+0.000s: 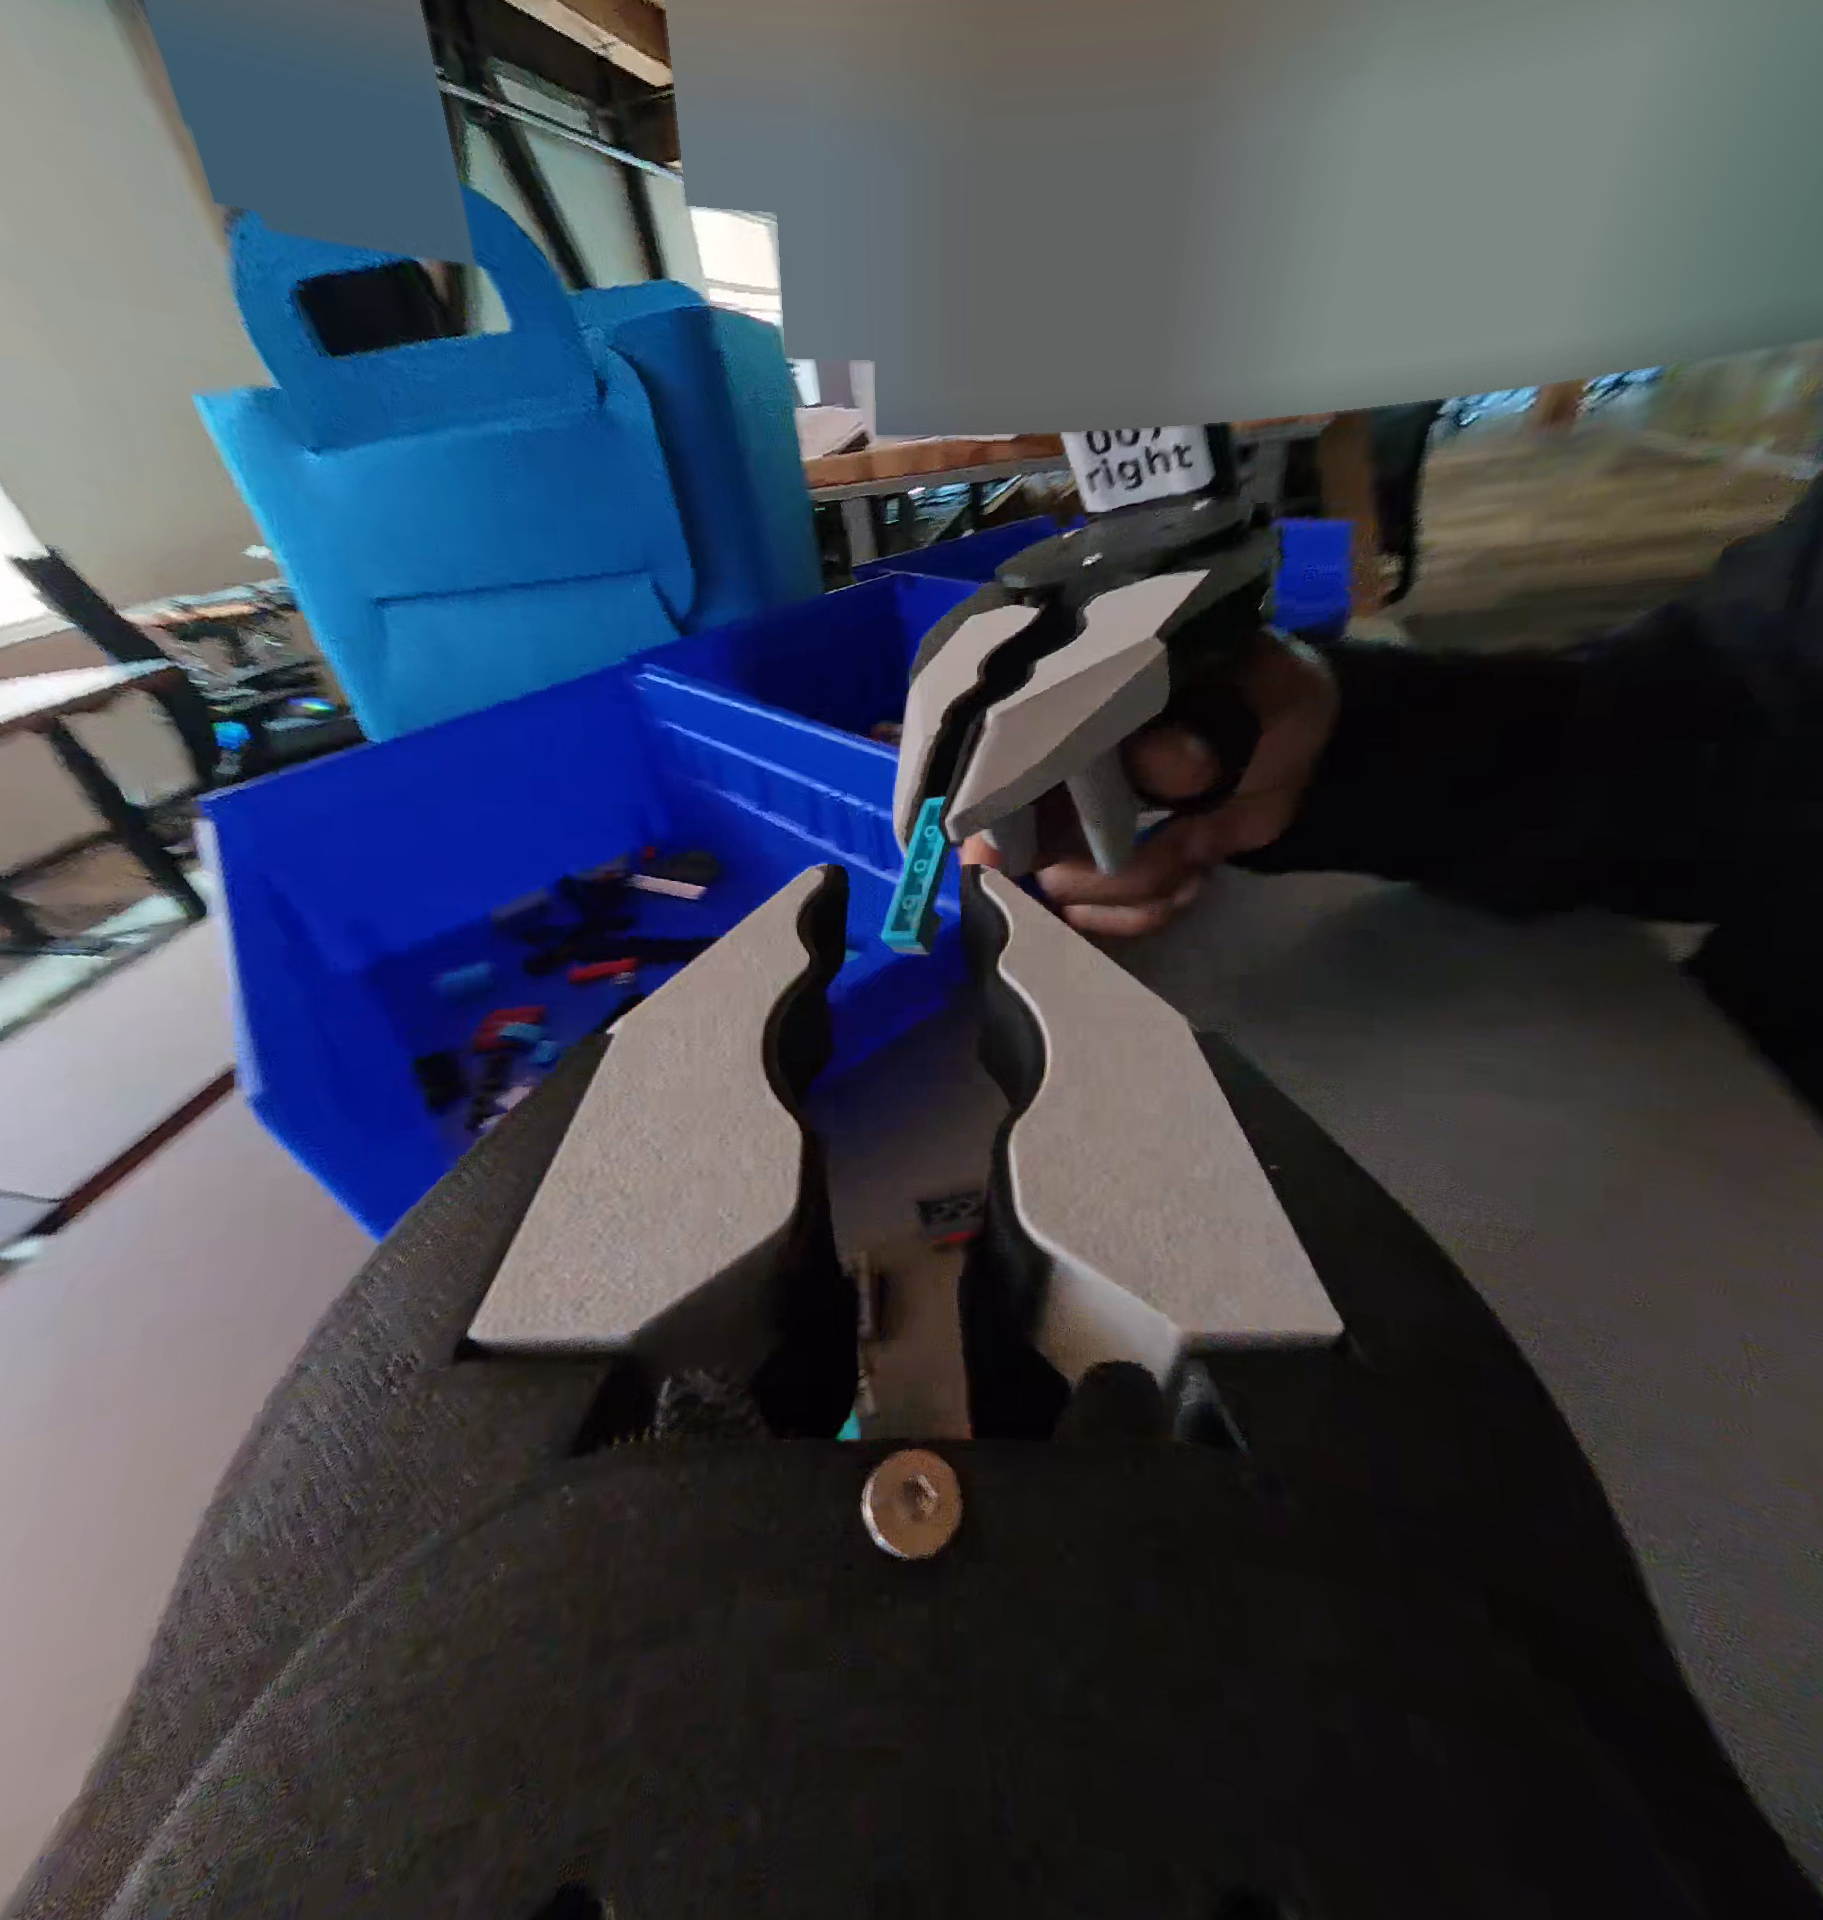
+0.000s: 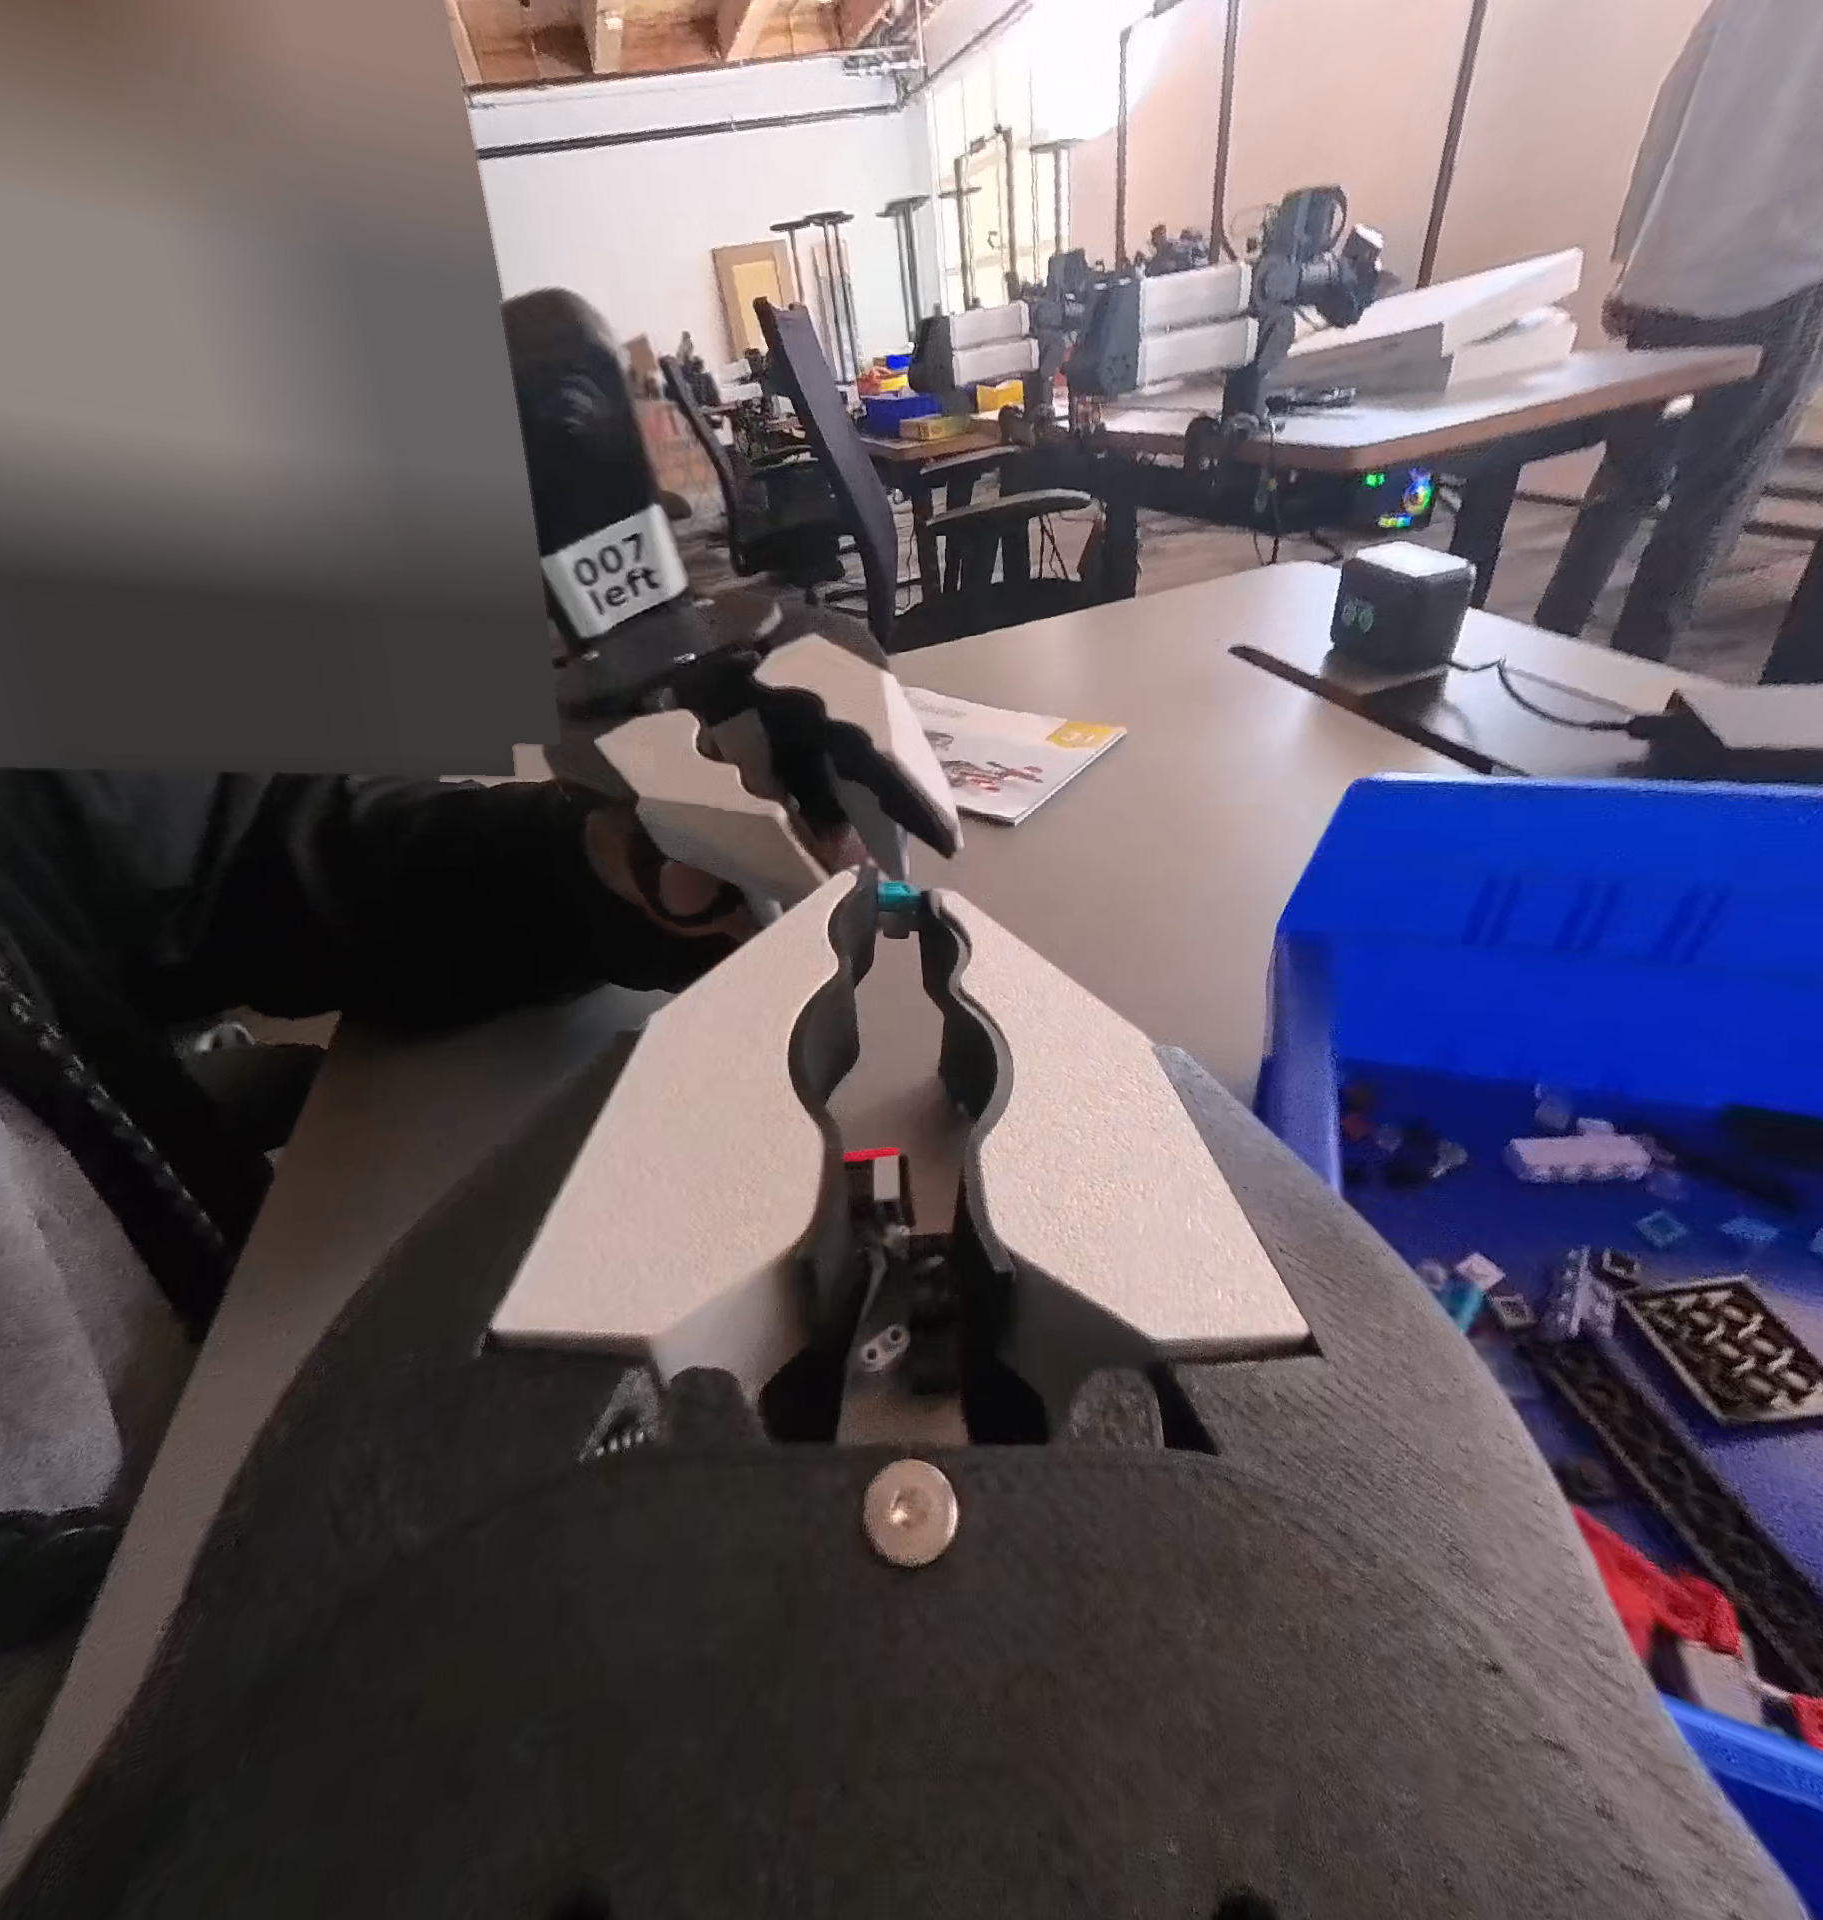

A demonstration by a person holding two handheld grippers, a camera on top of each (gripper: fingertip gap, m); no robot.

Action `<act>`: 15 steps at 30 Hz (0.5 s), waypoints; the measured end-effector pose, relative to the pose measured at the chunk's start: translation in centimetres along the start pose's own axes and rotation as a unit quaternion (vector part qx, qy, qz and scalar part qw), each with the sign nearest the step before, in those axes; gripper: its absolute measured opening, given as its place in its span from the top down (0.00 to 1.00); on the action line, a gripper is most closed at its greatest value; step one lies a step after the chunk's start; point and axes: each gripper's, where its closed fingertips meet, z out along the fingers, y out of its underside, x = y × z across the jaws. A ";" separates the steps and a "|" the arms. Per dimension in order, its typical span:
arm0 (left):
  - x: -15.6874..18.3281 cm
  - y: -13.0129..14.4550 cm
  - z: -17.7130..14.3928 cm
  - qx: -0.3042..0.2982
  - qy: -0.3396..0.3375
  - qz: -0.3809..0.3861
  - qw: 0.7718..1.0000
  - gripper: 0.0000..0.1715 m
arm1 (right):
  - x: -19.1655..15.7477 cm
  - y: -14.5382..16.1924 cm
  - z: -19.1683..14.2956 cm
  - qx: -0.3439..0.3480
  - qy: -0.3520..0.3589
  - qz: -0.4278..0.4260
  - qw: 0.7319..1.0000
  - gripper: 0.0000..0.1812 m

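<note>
Right tool (image 2: 894, 900) pinching teal brick (image 1: 915, 891) at fingertips, brick hanging down above grey desk (image 1: 1458, 1091). Left tool (image 1: 902, 899) hovering with fingers apart, tips flanking brick's lower end; contact unclear. Blue bin (image 1: 294, 935) of loose pieces sitting just beside, on desk.

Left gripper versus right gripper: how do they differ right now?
The right gripper is shut on a teal brick; the left gripper is open and holds nothing. The right gripper tilts down; the left gripper points towards the brick. Both have grey fingers on black bodies.
</note>
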 end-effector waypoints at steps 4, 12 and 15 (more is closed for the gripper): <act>-0.1 0.8 0.3 -0.027 -0.035 0.077 0.996 0.91 | 0.1 1.0 0.4 -0.021 0.004 0.034 0.999 0.95; -0.4 2.2 0.6 -0.081 -0.084 0.189 0.975 0.95 | 0.9 1.8 0.3 -0.036 0.022 0.056 0.998 0.95; -0.6 2.5 0.6 -0.091 -0.098 0.212 0.968 0.96 | 1.2 1.9 0.3 -0.037 0.027 0.064 0.997 0.95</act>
